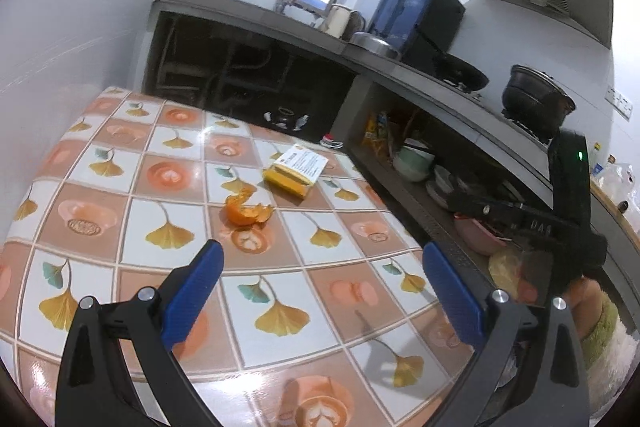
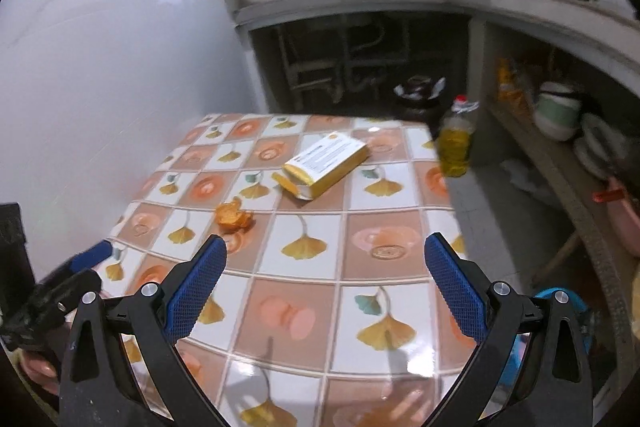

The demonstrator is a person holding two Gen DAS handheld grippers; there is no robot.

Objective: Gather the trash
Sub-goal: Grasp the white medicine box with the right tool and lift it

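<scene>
An orange peel (image 1: 246, 209) is lying mid-bench beside an opened yellow carton (image 1: 295, 169), both sitting well in from the bench (image 1: 100, 211) edges. Left tongs (image 1: 322, 287) and right tongs (image 2: 325, 283) are hovering wide apart, gripping nothing, with bare patterned cloth stretching between them and the trash.

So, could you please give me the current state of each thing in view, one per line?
Left tool: open, empty, above the table.
Right tool: open, empty, above the table.
Peel: lying loose on the table, ungrasped.
Box: lying flat, end flap open.
Oil bottle: upright beyond the table, capped.
</scene>
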